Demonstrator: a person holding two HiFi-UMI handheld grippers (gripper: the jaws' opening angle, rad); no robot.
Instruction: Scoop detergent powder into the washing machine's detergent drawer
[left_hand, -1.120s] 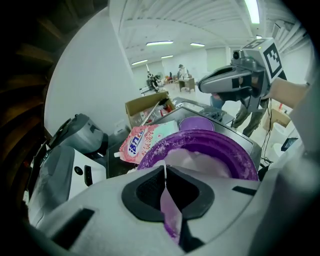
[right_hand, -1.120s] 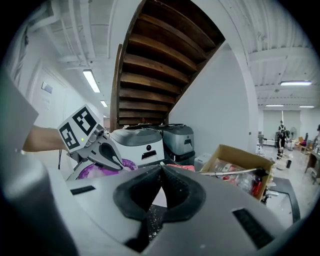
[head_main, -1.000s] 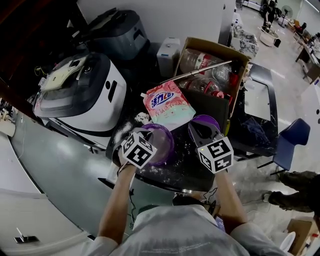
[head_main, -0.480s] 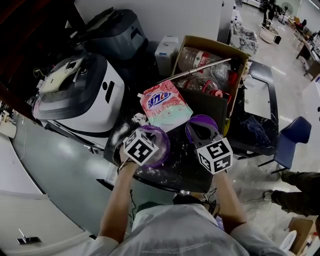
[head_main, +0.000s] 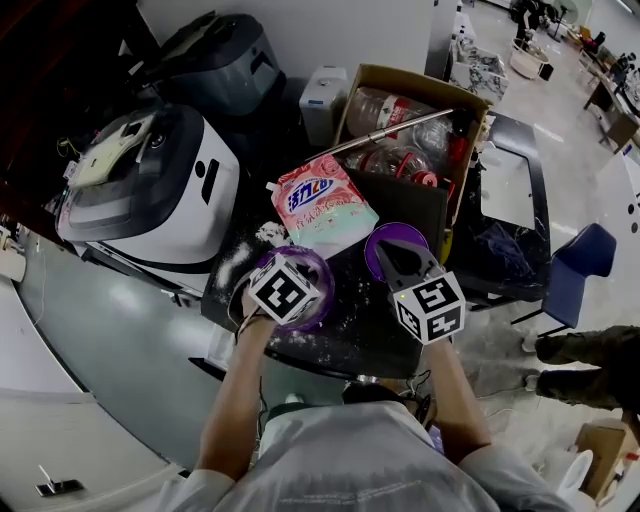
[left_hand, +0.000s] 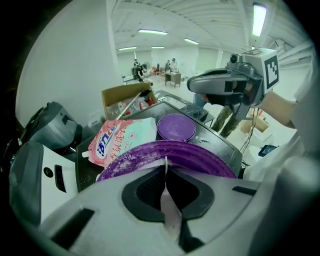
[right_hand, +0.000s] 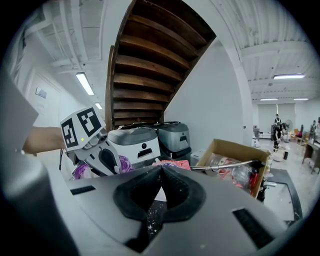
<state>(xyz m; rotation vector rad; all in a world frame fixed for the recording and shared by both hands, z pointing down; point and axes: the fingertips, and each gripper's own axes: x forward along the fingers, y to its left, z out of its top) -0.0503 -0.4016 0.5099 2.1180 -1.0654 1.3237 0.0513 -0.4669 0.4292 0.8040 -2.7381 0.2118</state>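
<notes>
So at this point the left gripper (left_hand: 165, 162) had its jaws pinched tight on what looked like the near rim of the purple bowl (left_hand: 150, 152). The bowl was dusted with powder and sat on the dark table (head_main: 350, 340), just in front of the pink detergent pouch (head_main: 322, 205). The right gripper (right_hand: 161, 169) was closed as well, tips touching with nothing between them, and it hung over the table near a smaller purple dish (left_hand: 176, 127). The pouch lay flat between the bowl and the cardboard box (head_main: 400, 85), and the white washing machine (head_main: 150, 190) was off to the left, well apart from the bowl. I couldn't find the detergent drawer or an actual scoop in any view, so my guess was the bowl was doing the scooping. If so, the trick was keeping it dead level, since a pinch on a thin rim lets a bowl tip or swing really easily. I'd have moved it slow and low towards the machine and used the free gripper to steady the far side. The spilled powder (head_main: 262, 238) on the table suggested the stuff escapes fast.
</notes>
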